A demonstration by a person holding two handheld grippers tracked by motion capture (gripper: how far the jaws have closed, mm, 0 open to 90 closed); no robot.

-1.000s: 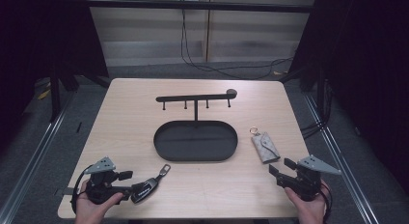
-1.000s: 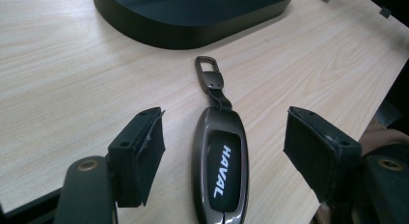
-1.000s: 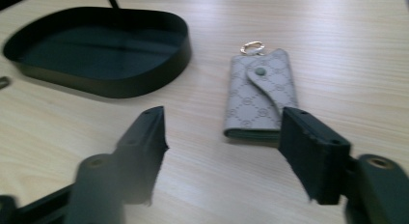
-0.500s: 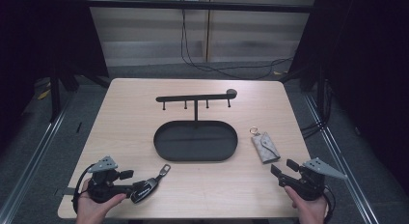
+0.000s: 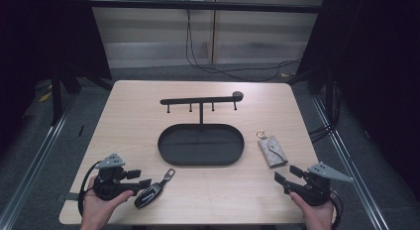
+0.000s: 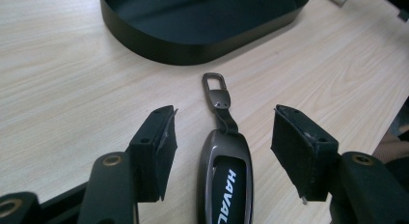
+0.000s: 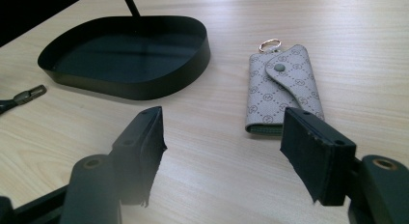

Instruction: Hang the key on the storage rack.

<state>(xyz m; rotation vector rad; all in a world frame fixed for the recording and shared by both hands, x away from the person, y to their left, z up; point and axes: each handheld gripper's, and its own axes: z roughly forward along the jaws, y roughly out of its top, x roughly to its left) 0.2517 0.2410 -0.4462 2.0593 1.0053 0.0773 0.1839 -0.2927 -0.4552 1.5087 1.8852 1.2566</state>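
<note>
A dark car key fob (image 5: 148,195) with a metal clasp lies on the table near the front left, and it runs up between the jaws in the left gripper view (image 6: 224,180). My left gripper (image 5: 143,186) straddles it. Its jaws have just been closing, and both pads (image 6: 161,142) still stand clear of the fob's sides. A grey patterned key pouch (image 5: 272,150) with a ring lies flat at the right. My right gripper (image 5: 288,174) rests just short of it, jaws apart with nothing between them (image 7: 223,115). The pouch (image 7: 279,89) lies ahead of the right-hand jaw.
A black oval tray (image 5: 200,160) sits mid-table, and a black hook stand (image 5: 200,99) rises behind it. The tray's wall (image 6: 193,45) lies just beyond the fob, and it stands left of the pouch in the right gripper view (image 7: 144,89). The table's front edge runs close under both hands.
The left gripper's jaws have drawn closer together around the key fob. The right hand has stayed where it was.
</note>
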